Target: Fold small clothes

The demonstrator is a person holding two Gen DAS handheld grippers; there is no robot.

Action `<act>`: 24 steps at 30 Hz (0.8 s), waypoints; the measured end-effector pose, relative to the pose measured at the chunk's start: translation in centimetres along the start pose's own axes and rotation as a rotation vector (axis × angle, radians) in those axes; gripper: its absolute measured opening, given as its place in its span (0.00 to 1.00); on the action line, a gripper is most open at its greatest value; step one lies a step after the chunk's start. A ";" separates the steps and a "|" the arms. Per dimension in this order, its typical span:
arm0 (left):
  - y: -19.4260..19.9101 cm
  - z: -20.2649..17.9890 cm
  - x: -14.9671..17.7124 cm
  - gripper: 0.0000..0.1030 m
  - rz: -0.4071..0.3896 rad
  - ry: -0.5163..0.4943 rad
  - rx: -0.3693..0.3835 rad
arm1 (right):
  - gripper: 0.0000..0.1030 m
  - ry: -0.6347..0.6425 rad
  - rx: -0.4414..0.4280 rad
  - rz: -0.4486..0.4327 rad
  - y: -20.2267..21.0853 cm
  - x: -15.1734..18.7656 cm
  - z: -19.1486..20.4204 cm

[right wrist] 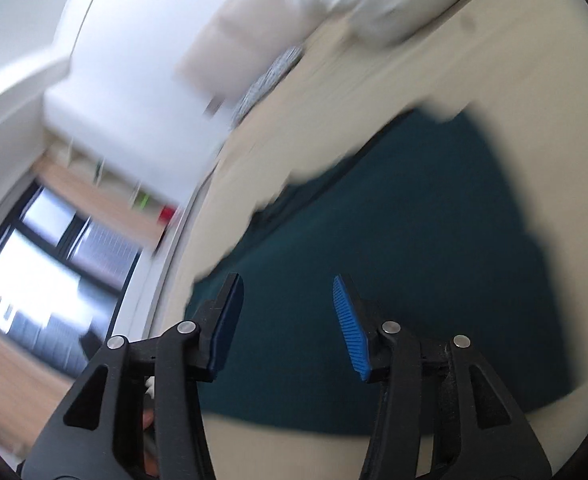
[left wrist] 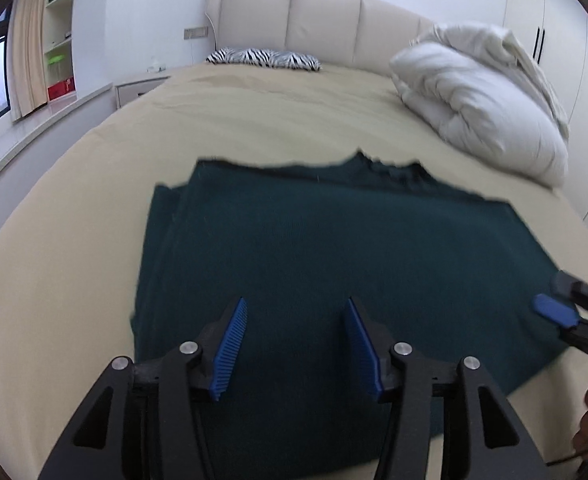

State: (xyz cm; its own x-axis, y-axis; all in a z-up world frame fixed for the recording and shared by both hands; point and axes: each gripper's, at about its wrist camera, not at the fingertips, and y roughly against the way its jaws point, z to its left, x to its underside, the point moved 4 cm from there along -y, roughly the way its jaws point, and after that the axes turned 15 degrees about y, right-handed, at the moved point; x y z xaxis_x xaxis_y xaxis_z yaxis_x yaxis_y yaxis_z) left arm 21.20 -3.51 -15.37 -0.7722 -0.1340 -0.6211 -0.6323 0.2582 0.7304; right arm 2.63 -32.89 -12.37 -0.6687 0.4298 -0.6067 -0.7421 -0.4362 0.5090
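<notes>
Dark teal garment (left wrist: pixel 334 264) lies flat on the bed (left wrist: pixel 73 240), partly folded with an extra layer showing along its left edge, so it looks ready for the next fold. Your left gripper (left wrist: pixel 296 344) hangs wide apart, empty, over the near hem, probably to pinch it. Your right gripper (right wrist: pixel 287 320) is also spread wide, holding nothing, at the garment's right side; that view is blurred

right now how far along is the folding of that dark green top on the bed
Partly done: the dark green top lies flat on the bed with its left side apparently already folded in, a doubled layer showing along that edge. In hand: nothing; the left gripper and right gripper are both open above the cloth. Left: probably the remaining folds, though the right wrist view is blurred.
</notes>
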 end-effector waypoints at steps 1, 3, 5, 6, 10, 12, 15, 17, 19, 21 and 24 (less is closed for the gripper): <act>0.0 0.3 0.2 0.52 0.002 0.007 -0.008 | 0.45 -0.002 -0.021 0.048 -1.9 1.2 0.8; 0.1 1.2 0.2 0.53 0.022 0.026 -0.021 | 0.43 -0.020 -0.010 0.123 -4.3 3.0 0.9; 0.0 1.6 0.2 0.52 0.046 0.016 -0.028 | 0.40 -0.032 -0.018 0.090 -4.2 3.3 0.2; 0.1 1.8 0.3 0.52 0.048 0.009 -0.029 | 0.40 -0.052 -0.020 0.077 -3.7 3.1 -0.5; -0.1 1.9 0.7 0.53 0.049 0.013 -0.029 | 0.40 -0.147 0.059 -0.019 0.6 2.9 -4.8; -0.2 1.9 1.0 0.53 0.047 0.002 -0.034 | 0.39 -0.182 0.105 -0.065 3.3 2.6 -6.9; -0.2 2.1 1.1 0.54 0.047 0.003 -0.030 | 0.39 -0.220 0.211 -0.130 7.4 2.2 -9.2; -0.3 2.1 1.1 0.55 0.048 0.004 -0.028 | 0.42 -0.237 0.294 -0.163 9.6 1.9 -9.5; -0.4 2.1 1.2 0.55 0.046 -0.001 -0.031 | 0.44 -0.230 0.299 -0.176 10.1 1.4 -9.0; -0.4 2.0 1.2 0.56 0.045 -0.005 -0.032 | 0.44 -0.203 0.267 -0.172 9.1 0.6 -7.4; -0.4 2.0 1.2 0.56 0.046 -0.004 -0.030 | 0.44 -0.131 0.191 -0.123 8.0 1.1 -4.6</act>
State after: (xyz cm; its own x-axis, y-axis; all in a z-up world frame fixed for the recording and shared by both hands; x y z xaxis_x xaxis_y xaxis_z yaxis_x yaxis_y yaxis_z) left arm 20.61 -1.82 -16.97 -0.8005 -0.1190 -0.5874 -0.5975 0.2353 0.7666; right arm -3.83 -39.51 -11.77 -0.5638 0.5749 -0.5929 -0.8051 -0.2225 0.5498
